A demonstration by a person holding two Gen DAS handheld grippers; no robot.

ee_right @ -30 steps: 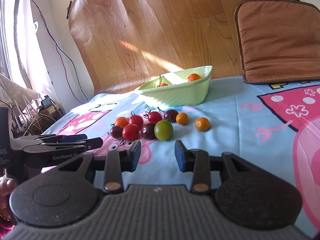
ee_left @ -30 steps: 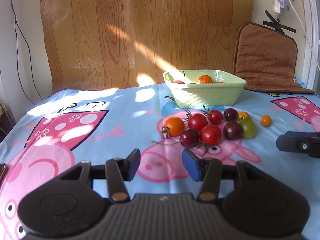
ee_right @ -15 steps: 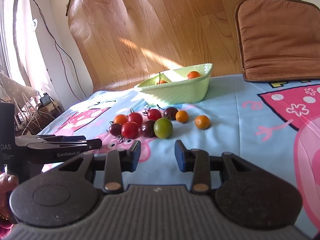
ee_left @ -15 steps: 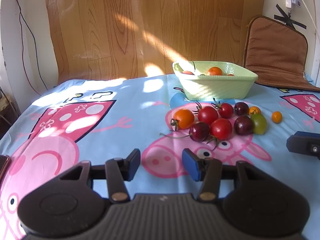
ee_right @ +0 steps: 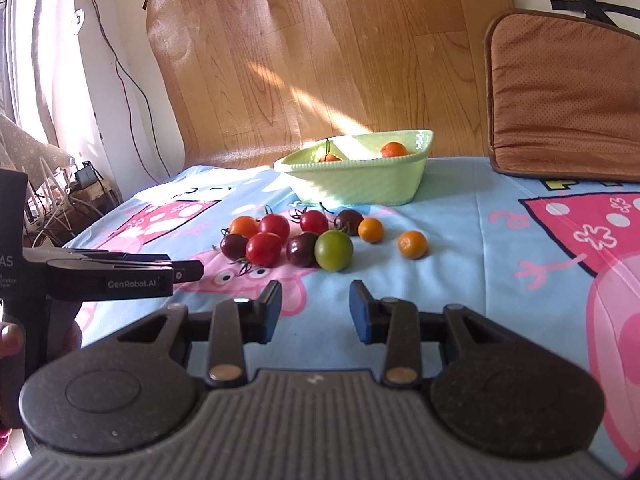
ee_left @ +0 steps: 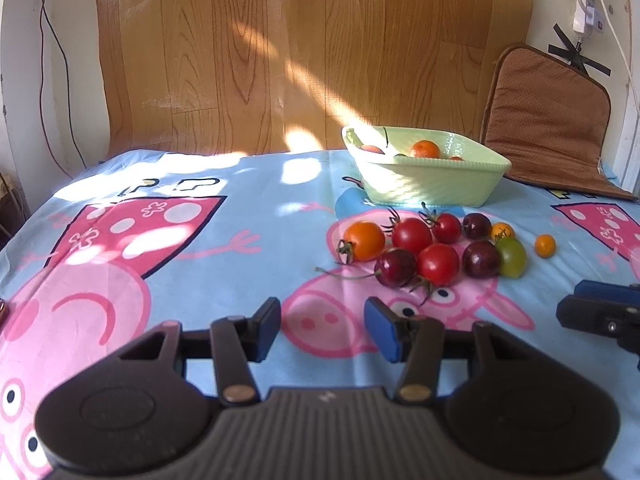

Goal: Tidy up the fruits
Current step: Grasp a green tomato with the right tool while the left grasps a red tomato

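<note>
Setting: wood-grain sheeting is seen as a backdrop behind a tabletop [ee_left: 248, 184] covered by a light blue cartoon-pig cloth, with patches of sunlight across it.

Bowl: a pale green bowl [ee_left: 428, 184] is placed at the far side of the cloth; a few small fruits, one of them orange, are already seen inside it.

Loose fruits: a tight cluster of small tomatoes lies on the cloth just in front of the bowl. Red, dark purple and orange ones are packed together, several with stems. A green tomato [ee_right: 333, 250] sits at the cluster's right edge, and a small orange fruit [ee_right: 413, 244] lies apart, further right.

Left tool: the left tool [ee_left: 322, 329] is held released above the cloth, its blue pads spread, nothing between them.

Right tool: the right tool [ee_right: 314, 312] is likewise held released and empty.

Key relation: the cluster lies ahead and to the right of the left tool, but almost straight ahead of the right tool, with the green tomato nearest its open gap. The right hand is judged the better placed for the first pick.

Progress: most fruits are not yet in the bowl, so the task is judged to be at an early stage.

Other items: a brown cushion [ee_right: 568, 100] is propped against the wall at the right.
</note>
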